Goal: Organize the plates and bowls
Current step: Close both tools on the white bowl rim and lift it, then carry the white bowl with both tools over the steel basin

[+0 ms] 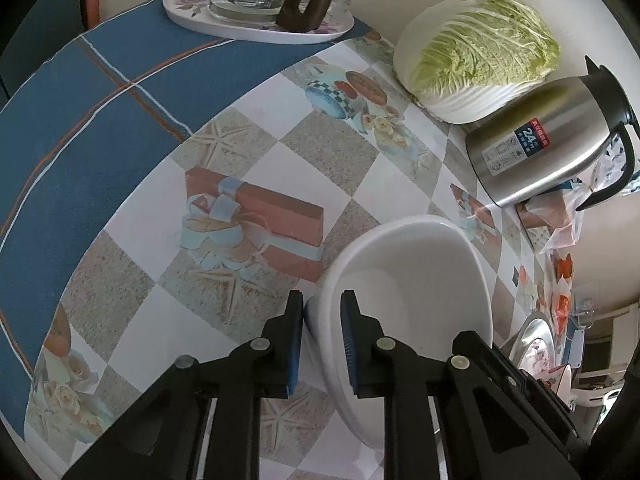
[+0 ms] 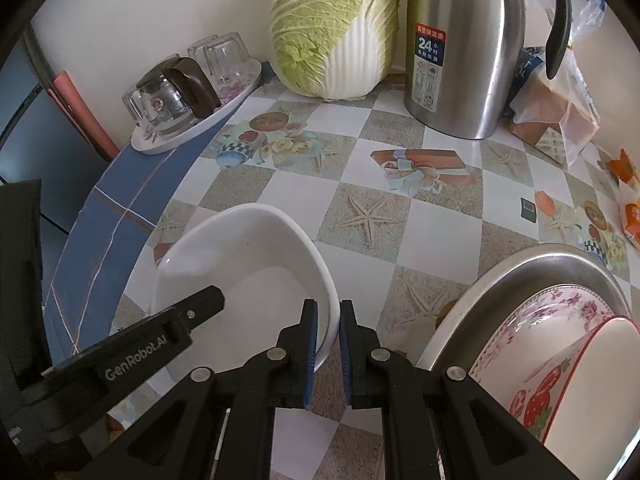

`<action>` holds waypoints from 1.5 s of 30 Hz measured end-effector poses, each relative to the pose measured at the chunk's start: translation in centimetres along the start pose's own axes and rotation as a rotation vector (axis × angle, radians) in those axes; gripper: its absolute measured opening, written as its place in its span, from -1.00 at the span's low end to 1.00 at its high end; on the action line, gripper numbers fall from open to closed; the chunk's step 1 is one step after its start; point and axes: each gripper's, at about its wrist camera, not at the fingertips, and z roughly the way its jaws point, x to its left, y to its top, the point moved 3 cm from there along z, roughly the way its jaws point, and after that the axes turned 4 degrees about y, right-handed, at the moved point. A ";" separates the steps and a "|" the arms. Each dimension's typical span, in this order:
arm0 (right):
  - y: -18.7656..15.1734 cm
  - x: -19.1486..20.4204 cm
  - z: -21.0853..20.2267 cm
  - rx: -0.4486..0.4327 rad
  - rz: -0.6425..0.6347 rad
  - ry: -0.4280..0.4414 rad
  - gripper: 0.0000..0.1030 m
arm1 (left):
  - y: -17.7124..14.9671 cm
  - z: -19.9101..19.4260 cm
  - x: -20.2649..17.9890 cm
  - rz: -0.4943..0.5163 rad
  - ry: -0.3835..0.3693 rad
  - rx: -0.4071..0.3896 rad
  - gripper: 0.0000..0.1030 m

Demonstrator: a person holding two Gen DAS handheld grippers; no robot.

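Note:
A white bowl (image 1: 412, 276) sits on the patterned tablecloth; it also shows in the right wrist view (image 2: 244, 264). My left gripper (image 1: 322, 316) straddles its left rim, one finger outside and one inside, shut on the rim. My right gripper (image 2: 328, 320) straddles the bowl's right rim, also shut on it. The left gripper's body (image 2: 136, 352) reaches in at the bowl's left side. At the lower right a steel basin (image 2: 532, 268) holds a floral plate (image 2: 532, 332) and a red-rimmed strawberry bowl (image 2: 592, 384).
A napa cabbage (image 2: 336, 28) and a steel thermos jug (image 2: 464, 48) stand at the back by the wall. A tray with a glass pot and upturned glasses (image 2: 192, 92) sits at the back left. Plastic bags (image 2: 560, 100) lie at the right.

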 end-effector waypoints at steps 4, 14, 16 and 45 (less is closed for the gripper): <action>-0.3 0.2 -0.2 -0.002 0.005 0.017 -0.78 | 0.0 -0.7 0.3 -0.010 -0.010 -0.012 -0.64; -0.3 0.1 -3.6 -0.078 0.027 0.022 -0.78 | 0.1 -5.4 -1.4 0.044 -0.060 -0.106 -0.64; -0.4 0.0 -4.7 -0.098 0.033 0.028 -0.78 | 0.0 -6.4 -1.9 0.060 -0.066 -0.126 -0.64; -4.1 -4.5 -17.1 -0.344 0.137 0.067 -0.77 | -4.7 -14.4 -11.6 0.285 -0.043 -0.303 -0.64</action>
